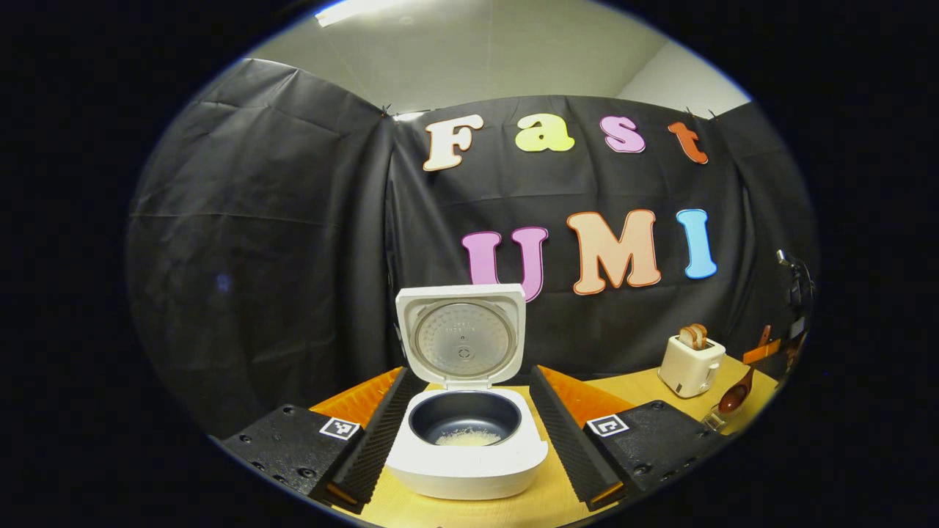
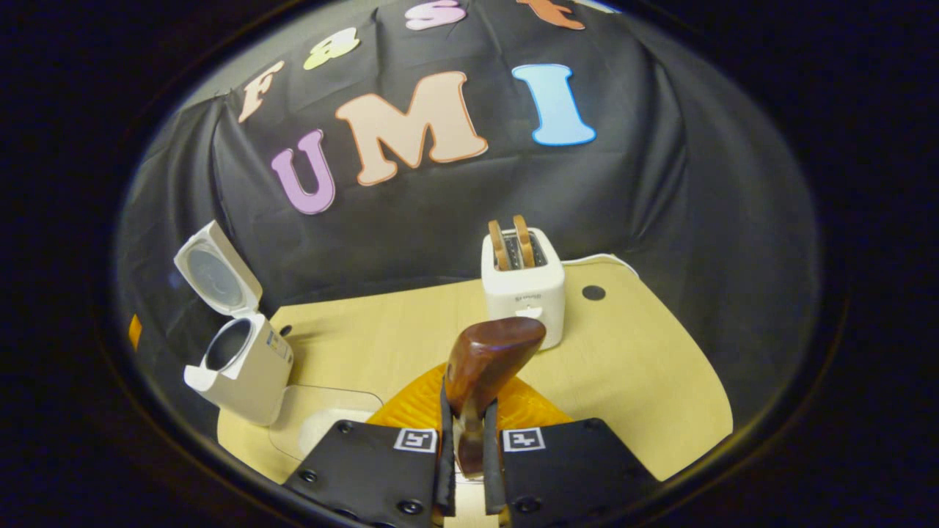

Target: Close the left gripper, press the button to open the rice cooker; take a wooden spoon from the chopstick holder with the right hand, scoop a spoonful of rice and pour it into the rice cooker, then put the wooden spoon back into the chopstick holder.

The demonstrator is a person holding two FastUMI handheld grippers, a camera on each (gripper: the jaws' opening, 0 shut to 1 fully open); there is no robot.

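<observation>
White rice cooker (image 1: 466,455), brown wooden spoon (image 2: 484,359)

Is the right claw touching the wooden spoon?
Touching. In the right gripper view, the right claw has both fingers pressed against the wooden spoon handle between them.

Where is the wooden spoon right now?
In the right gripper view, the wooden spoon is clamped in the right gripper, raised over the table before the toaster.

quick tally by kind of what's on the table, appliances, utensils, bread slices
Appliances: 2, the rice cooker with its lid up, and the toaster
Utensils: 1, the wooden spoon, clamped in the right hand-held gripper
Bread slices: 2, standing in the toaster's slots
Total: 5
</observation>
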